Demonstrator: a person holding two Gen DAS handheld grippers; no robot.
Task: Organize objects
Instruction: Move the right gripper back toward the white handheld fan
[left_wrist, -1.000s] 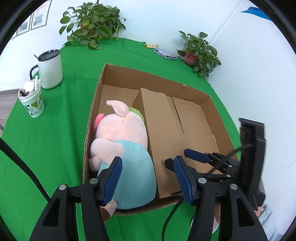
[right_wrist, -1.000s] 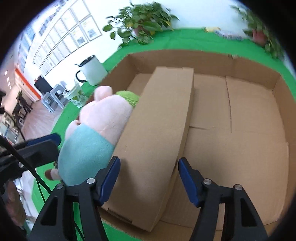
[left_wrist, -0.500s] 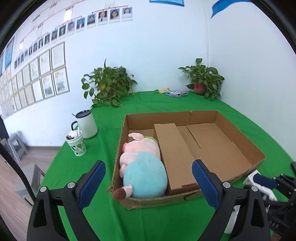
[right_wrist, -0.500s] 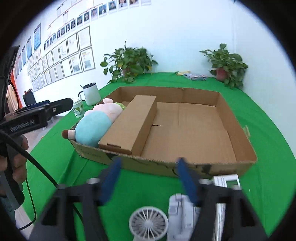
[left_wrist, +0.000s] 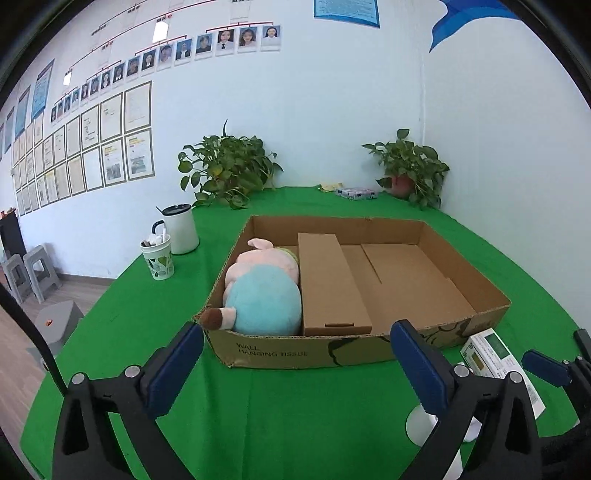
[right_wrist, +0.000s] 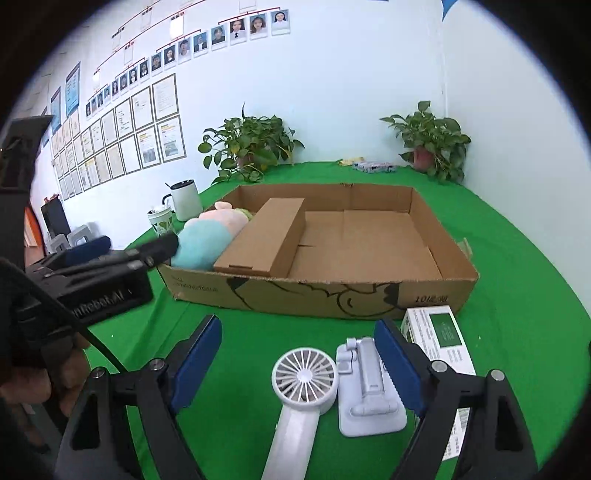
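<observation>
An open cardboard tray (left_wrist: 303, 352) (right_wrist: 314, 295) sits on the green table. Inside at its left lie a pink and blue plush pig (left_wrist: 264, 291) (right_wrist: 207, 236) and a long brown carton (left_wrist: 328, 284) (right_wrist: 262, 236). In front of the tray lie a white handheld fan (right_wrist: 304, 380), a white folding stand (right_wrist: 365, 387) and a white and green box (right_wrist: 441, 339) (left_wrist: 495, 354). My left gripper (left_wrist: 295, 365) is open and empty, in front of the tray. My right gripper (right_wrist: 299, 358) is open and empty, above the fan and the stand.
A white mug (left_wrist: 181, 229) and a patterned cup (left_wrist: 159, 258) stand left of the tray. Two potted plants (left_wrist: 229, 170) (left_wrist: 410, 166) and a small packet (left_wrist: 356, 193) are at the table's back. Stools (left_wrist: 22, 273) stand off the table's left edge.
Both grippers have pulled back out of the tray toward the table's front. The left gripper has opened wider. The pig and the carton stay in the tray.
</observation>
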